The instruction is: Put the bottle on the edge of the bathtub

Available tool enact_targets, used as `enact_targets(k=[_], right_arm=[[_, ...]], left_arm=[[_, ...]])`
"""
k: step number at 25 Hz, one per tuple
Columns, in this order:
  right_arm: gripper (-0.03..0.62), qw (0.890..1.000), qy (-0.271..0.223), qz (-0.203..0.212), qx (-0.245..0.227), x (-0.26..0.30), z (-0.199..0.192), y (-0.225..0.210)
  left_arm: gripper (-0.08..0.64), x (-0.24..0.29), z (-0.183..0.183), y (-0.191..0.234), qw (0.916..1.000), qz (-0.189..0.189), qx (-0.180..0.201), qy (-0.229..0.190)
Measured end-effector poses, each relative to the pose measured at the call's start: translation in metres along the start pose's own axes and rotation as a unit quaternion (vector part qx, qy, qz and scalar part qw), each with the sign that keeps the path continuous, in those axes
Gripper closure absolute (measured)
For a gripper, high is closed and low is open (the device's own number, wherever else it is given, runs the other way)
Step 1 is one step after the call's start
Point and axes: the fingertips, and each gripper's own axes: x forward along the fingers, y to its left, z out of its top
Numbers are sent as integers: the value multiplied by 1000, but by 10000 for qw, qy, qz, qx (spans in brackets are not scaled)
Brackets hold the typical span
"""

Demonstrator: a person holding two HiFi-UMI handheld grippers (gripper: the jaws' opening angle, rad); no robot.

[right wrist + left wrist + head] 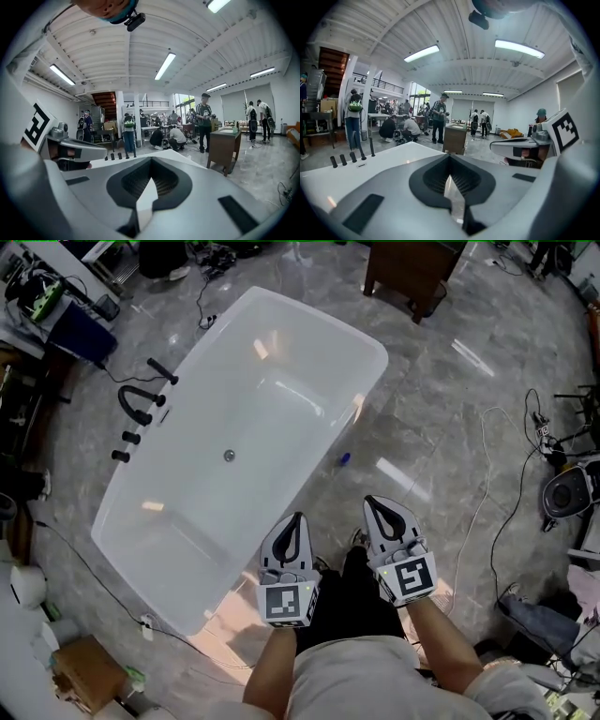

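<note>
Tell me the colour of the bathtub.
The bathtub is white; the head view shows it best.

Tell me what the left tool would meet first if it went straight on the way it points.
Probably nothing close: the left tool, shut and empty, points level across the bathtub, seemingly above its rim. Next in line is the wooden cabinet, though height is hard to judge.
</note>
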Motion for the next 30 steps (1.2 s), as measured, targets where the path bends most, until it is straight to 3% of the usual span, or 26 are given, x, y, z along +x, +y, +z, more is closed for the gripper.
enact_targets(k=[4, 15, 30], right_arm=[[588, 9996, -233, 65, -142, -14, 34, 15], [588, 9939, -852, 316, -623, -34, 100, 62], [588, 9892, -1108, 360, -892, -41, 127, 64]], left_arm=[[551, -21, 30, -8, 9995, 4, 160, -255], [551, -74, 72, 10, 9966, 337, 132, -743], [551, -94, 100, 20, 9927, 620, 110, -1030]])
